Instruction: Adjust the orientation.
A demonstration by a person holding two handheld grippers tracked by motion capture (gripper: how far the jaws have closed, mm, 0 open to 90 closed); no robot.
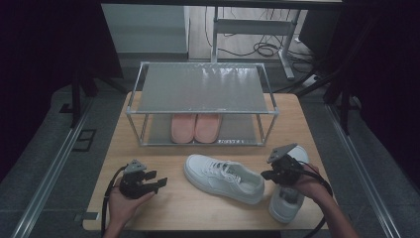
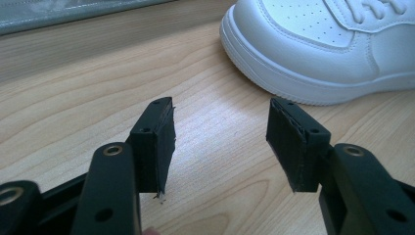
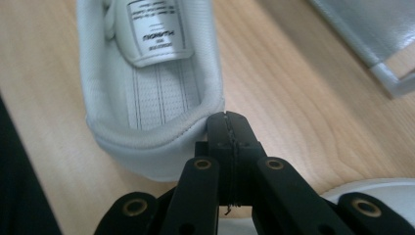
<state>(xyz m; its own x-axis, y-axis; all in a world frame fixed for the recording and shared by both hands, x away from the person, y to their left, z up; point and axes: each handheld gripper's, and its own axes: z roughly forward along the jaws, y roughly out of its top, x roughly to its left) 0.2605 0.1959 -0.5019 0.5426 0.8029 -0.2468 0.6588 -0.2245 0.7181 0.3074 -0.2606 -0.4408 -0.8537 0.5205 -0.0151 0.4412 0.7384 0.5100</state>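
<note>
Wooden table (image 1: 163,198) on a grey floor, dark curtains at either side. A metal shoe rack (image 1: 200,101) stands at its far edge, pink slippers (image 1: 194,127) on the lower shelf. In front of the rack lie two white sneakers (image 1: 224,177). Left gripper (image 1: 157,180), jaws spread, rests left of them; right gripper (image 3: 226,117), jaws pressed together, sits at the heel collar of the right-hand sneaker (image 3: 149,78).

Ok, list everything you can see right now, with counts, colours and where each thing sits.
White sneakers: 2; one lies mid-table, the other at the right edge under the right claw.
Pink slippers: 1 pair, lower shelf of the rack.
Shoe rack: 1, silver frame, two grey shelves, far half of the table, top shelf bare.
Table: 1, light wood.
Left claw: black, open, near left of the table.
Right claw: black, shut, its tips at the heel collar of the right sneaker.
</note>
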